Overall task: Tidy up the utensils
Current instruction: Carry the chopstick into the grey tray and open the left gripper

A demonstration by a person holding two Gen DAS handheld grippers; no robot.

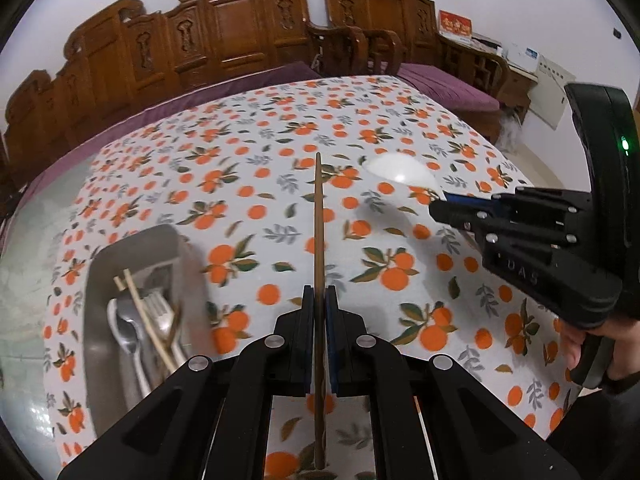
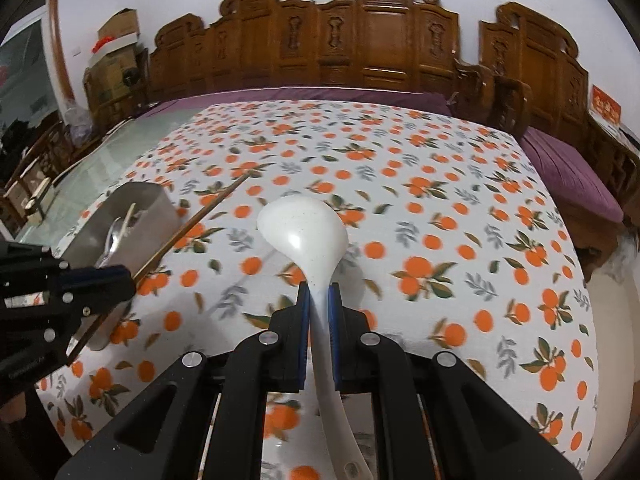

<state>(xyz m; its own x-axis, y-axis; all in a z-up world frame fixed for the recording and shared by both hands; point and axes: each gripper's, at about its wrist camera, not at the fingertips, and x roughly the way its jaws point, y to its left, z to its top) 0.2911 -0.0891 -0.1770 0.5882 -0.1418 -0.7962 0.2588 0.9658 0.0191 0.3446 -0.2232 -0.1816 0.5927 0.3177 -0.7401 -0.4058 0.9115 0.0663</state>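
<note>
Pinching a brown chopstick (image 1: pixel 318 240) in our left gripper (image 1: pixel 319 300), we are clamping the white ladle (image 2: pixel 304 228) in our right gripper (image 2: pixel 319 296), right of the metal tray (image 1: pixel 132 252).

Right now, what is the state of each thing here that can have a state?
Left gripper: shut on the chopstick.
Chopstick: held above the cloth, pointing forward.
Right gripper: shut on the ladle.
Ladle: white, held by its handle, bowl forward over the cloth.
Tray: metal, on the cloth, open, holding spoons, forks and chopsticks.
Cloth: spread flat over the table.
</note>
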